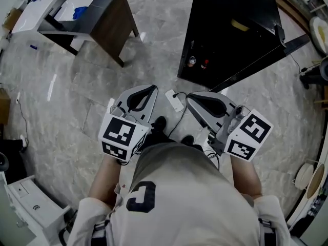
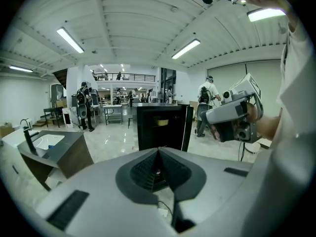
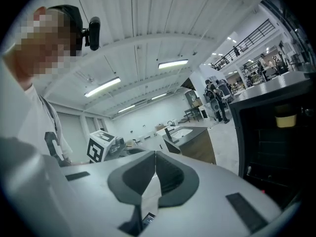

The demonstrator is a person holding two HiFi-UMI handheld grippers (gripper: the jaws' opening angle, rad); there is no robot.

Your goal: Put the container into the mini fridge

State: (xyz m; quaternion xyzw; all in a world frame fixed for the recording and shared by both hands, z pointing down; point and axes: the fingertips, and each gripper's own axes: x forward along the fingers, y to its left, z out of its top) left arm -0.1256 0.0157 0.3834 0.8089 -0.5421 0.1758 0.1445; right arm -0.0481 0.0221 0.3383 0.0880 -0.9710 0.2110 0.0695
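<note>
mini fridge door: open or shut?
Open. The door of the mini fridge stands swung aside, and the dark inside shows, a yellowish container on a shelf.

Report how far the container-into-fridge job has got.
Done: a yellowish container sits on the upper shelf inside the mini fridge.
In hand: nothing. The left gripper and the right gripper are both shut and empty, held near the person's body, short of the fridge.
Left: the fridge door stands open; closing it, if wanted.
</note>
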